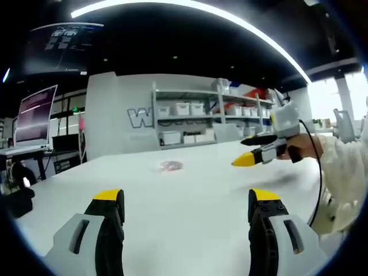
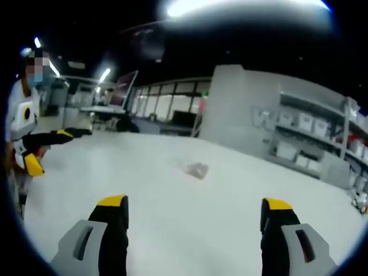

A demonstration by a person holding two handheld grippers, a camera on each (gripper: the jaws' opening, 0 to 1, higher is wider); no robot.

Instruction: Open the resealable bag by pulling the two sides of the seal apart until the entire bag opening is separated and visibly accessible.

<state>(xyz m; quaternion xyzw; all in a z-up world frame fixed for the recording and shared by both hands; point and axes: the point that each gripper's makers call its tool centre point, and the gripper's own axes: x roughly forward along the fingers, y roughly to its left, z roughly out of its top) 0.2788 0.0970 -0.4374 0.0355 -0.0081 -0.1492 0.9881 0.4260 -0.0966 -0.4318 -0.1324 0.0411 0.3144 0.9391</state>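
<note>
Both left tongs (image 1: 187,201) and right tongs (image 2: 194,207) spread wide, holding nothing, above white desk (image 1: 190,230); small resealable bag (image 1: 171,166) lies flat mid-desk, well apart from both, shelving (image 1: 190,115) behind

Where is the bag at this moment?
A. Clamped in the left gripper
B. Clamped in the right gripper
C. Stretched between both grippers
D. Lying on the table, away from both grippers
D: the bag lies flat on the white table, and both the left gripper and the right gripper have their jaws wide apart and empty, well short of it.
</note>
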